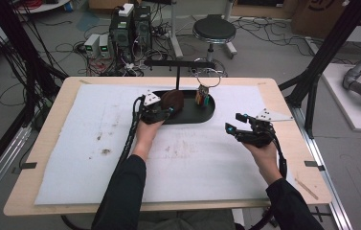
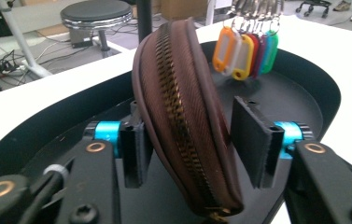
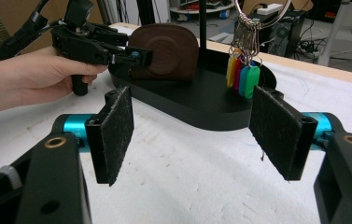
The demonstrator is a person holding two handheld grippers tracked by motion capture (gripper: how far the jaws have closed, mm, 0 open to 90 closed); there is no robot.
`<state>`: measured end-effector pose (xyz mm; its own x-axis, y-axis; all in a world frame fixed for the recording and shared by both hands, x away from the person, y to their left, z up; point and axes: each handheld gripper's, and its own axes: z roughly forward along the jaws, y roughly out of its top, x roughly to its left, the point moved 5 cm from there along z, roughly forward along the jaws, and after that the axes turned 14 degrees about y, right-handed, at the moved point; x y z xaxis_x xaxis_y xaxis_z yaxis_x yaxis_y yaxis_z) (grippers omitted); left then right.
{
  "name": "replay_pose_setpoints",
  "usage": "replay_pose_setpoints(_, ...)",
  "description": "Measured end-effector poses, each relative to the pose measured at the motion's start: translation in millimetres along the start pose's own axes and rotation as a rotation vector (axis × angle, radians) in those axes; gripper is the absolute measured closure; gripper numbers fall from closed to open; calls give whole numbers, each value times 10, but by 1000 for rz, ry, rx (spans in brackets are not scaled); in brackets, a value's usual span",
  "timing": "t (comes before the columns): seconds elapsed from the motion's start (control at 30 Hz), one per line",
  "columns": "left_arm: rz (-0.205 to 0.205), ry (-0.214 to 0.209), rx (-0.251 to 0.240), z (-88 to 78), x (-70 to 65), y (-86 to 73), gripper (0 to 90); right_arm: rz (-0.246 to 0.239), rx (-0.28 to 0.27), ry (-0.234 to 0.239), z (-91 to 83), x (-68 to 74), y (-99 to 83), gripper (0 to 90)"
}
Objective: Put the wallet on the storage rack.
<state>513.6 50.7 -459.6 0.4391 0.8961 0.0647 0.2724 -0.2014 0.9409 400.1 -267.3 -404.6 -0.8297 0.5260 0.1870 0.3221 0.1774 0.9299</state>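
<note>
Standing on its edge in the black oval tray, the brown zip pouch is the thing in hand at this moment. In the left gripper view it rises between the two black jaws of the left gripper, with its brass-coloured zipper turned toward the camera. The jaws stand apart: the left pad is just beside the pouch, perhaps touching it, while a clear gap shows between the pouch and the right pad, so the pads do not press on it from both sides. The pouch leans a little to the right.

From the high view, the left gripper is at the near left end of the tray, and the pouch is just beyond it. A thin black post rises from the tray and carries a horizontal bar. From this bar hangs a metal ring with a bunch of key tags in orange, yellow, red, blue and green; the tags hang over the right part of the tray. Their small label windows look blank, and no writing can be read on them.

The right gripper is held over the white cloth on the table, well apart from the tray, and its jaws are wide apart with nothing between them. On the flat brown side of the pouch a round embossed mark is seen in the right gripper view, but it is too faint to read.
</note>
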Motion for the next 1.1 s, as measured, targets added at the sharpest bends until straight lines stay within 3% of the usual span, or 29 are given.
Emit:
replay_pose_setpoints(0.3,42,29,7,-57,23,49,461,-2,-1,0,1,5,2,316)
replay_pose_setpoints(0.33,65,59,19,-77,35,63,419,0,-2,0,-2,6,3,316)
replay_pose_setpoints(0.6,100,117,62,-197,115,124,284,-3,-1,1,0,8,3,316)
replay_pose_setpoints(0.83,137,82,1,-465,49,267,276,1,2,8,0,9,-1,312)
replay_pose_setpoints(0.93,104,19,-19,-656,-20,305,275,7,5,14,4,17,-4,307)
replay_pose_setpoints(0.97,100,-1,-5,-701,-35,307,274,5,6,14,5,19,-4,307)
replay_pose_setpoints(1.1,83,-42,5,-845,-74,303,273,4,12,19,7,34,-8,304)
